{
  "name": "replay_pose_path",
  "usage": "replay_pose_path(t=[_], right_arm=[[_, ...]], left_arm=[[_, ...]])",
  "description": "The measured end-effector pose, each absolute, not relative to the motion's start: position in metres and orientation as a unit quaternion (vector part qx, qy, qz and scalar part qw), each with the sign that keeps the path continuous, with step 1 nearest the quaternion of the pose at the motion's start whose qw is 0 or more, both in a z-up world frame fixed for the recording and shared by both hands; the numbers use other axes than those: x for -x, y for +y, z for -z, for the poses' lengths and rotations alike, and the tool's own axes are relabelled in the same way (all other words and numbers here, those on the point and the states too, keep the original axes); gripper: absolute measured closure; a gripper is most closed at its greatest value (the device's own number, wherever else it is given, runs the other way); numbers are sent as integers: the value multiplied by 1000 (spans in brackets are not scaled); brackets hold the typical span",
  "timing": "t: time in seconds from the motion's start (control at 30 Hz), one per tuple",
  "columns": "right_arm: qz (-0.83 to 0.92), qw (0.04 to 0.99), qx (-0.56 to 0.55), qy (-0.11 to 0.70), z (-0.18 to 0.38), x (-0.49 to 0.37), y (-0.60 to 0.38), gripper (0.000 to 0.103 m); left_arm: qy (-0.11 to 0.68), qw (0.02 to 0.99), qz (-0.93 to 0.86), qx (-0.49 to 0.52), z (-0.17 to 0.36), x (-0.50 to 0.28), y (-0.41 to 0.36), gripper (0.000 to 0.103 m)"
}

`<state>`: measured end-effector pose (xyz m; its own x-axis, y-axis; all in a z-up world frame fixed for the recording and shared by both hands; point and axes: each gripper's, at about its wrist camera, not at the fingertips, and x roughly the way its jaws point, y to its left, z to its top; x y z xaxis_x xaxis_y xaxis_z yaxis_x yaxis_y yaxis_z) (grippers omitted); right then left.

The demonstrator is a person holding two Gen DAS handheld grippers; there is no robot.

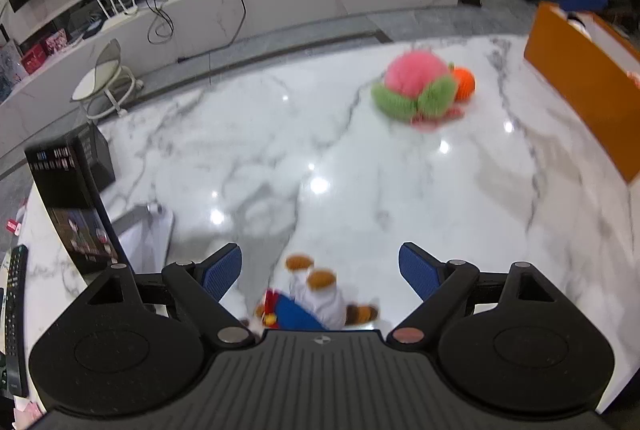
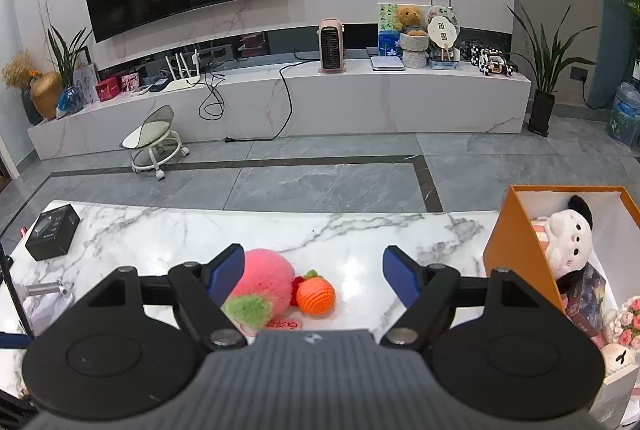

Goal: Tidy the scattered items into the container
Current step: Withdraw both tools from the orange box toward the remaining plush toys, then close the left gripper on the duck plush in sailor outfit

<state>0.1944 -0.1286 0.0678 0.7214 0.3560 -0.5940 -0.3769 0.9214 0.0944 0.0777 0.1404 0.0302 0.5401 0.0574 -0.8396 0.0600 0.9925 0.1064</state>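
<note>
My left gripper (image 1: pixel 320 272) is open above a small plush doll (image 1: pixel 320 300) in blue and white that lies on the marble table (image 1: pixel 280 157) between the jaws, close to the gripper body. A pink plush peach (image 1: pixel 416 87) with green leaves and an orange knitted fruit (image 1: pixel 464 81) lie farther off, beside the orange box (image 1: pixel 580 85). My right gripper (image 2: pixel 314 276) is open over the same pink peach (image 2: pixel 260 282) and the orange fruit (image 2: pixel 316 296). The orange box (image 2: pixel 516 246) stands to its right and holds a white plush (image 2: pixel 568 242) and other items.
A black carton (image 1: pixel 76 197) stands at the table's left; it also shows in the right wrist view (image 2: pixel 52 232). A remote (image 1: pixel 14 318) lies at the left edge. A metal stand (image 1: pixel 144 218) sits near the carton. Beyond the table are grey floor, a small stool (image 2: pixel 154 141) and a TV bench.
</note>
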Motion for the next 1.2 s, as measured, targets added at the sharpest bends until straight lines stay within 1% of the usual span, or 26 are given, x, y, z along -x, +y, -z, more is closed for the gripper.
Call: replay_pose_path(t=[0.2,0.3,0.47,0.5,0.57,0.6,0.63,0.73,0.83,1.0,1.2], right_arm=[[-197,927,17,320,-66,-196,-127,23],[-197,927,19,319,-65,-197,-126,20],[-195,927,21,320,-64,-198,-126,20],[-194,927,21,321,-63,-198,-126,19],[-193,927,21,322,-63,-198,-126,19],[-193,927,22,322,-62,-198,-126,19],[-193,927,22,322,-62,-198,-126,19],[-191,926,23,324,-61,-199,-126,19],[-191,926,25,325,-60,-199,-126,19],[-191,925,28,327,-58,-199,-125,19],[-190,924,32,329,-56,-200,-124,19]], left_arm=[[513,853,10,-96,-7,-78,142,1],[533,839,10,-109,7,-80,142,2],[549,825,11,-136,22,-81,138,5],[550,823,9,-144,24,-81,136,9],[552,820,6,-155,26,-81,134,24],[552,820,7,-155,26,-81,134,35],[551,820,8,-152,25,-81,134,39],[550,822,11,-148,23,-81,136,45],[544,827,11,-141,19,-80,139,48],[524,843,7,-122,5,-83,144,51],[488,869,-11,-82,-22,-97,148,51]])
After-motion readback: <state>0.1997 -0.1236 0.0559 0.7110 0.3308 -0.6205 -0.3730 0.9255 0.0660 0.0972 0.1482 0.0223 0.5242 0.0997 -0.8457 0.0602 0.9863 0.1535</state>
